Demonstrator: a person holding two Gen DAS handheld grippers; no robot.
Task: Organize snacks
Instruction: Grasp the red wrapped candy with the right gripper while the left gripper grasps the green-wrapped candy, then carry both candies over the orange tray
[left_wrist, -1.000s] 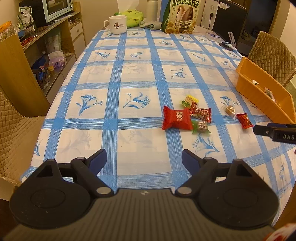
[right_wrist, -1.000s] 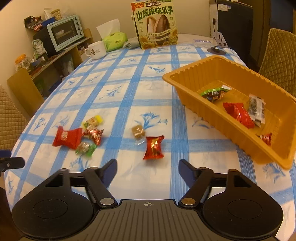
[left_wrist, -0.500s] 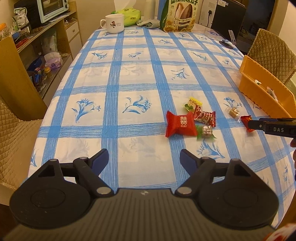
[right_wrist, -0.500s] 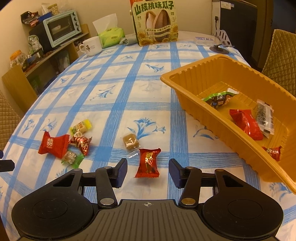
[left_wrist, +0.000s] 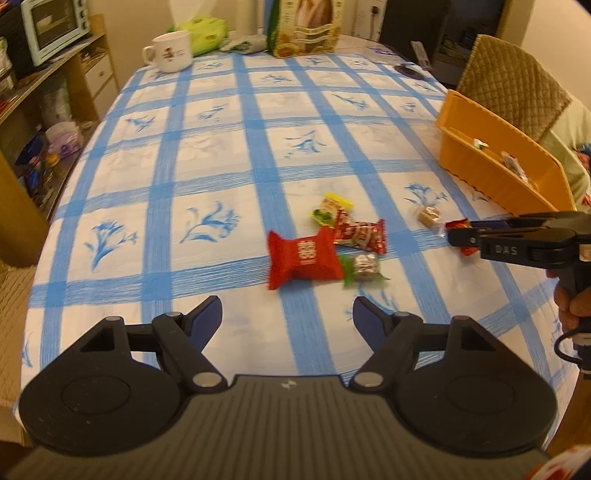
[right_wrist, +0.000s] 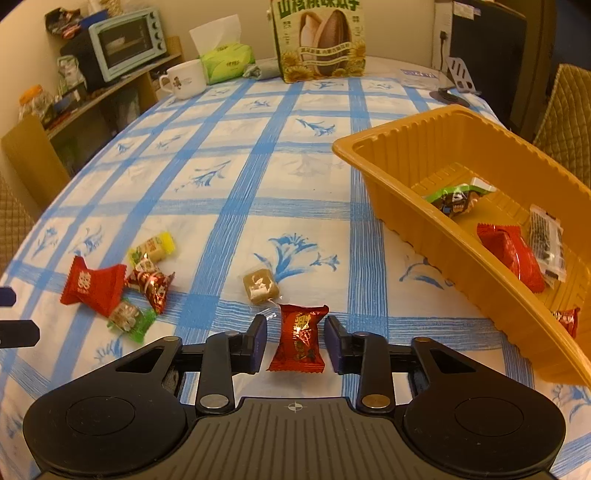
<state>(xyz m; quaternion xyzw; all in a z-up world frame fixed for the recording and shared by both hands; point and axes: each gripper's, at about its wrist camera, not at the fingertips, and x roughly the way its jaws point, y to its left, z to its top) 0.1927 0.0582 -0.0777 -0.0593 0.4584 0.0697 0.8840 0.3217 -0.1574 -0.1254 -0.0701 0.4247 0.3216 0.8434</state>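
Through the left wrist camera, I see my left hand-held gripper (left_wrist: 287, 314) with its jaws spread wide and nothing between them, held over the near edge of the worktop (left_wrist: 207, 155) with its blue-and-white checked cloth. Just ahead lies a cluster of wrapped snacks: a big red pillow-shaped packet (left_wrist: 303, 257), a dark red foil candy (left_wrist: 360, 232) touching it, a green-ended wrapped sweet (left_wrist: 364, 267) just beside it, and a yellow-and-green wrapped candy (left_wrist: 330, 208) behind. A small brown cube in clear wrap (left_wrist: 428, 215) sits apart to the right. My right hand-held gripper (left_wrist: 456, 233) reaches in from the right, its tip at a small red foil candy (left_wrist: 457, 224). The orange plastic tray (left_wrist: 476, 168) stands at the right edge, near a quilted chair (left_wrist: 511, 92).

From the right wrist camera, my right hand-held gripper (right_wrist: 294, 343) has its jaws narrowed to either side of that red foil candy (right_wrist: 300, 338), with thin gaps left; I cannot tell whether it is gripped. The brown cube (right_wrist: 259, 286) lies just beyond. The tray (right_wrist: 417, 166) holds several snacks already, among them a green-wrapped one (right_wrist: 458, 197) and a red packet (right_wrist: 511, 249). A white mug (right_wrist: 184, 79) and a sunflower-seed bag (right_wrist: 317, 40) stand at the far end.
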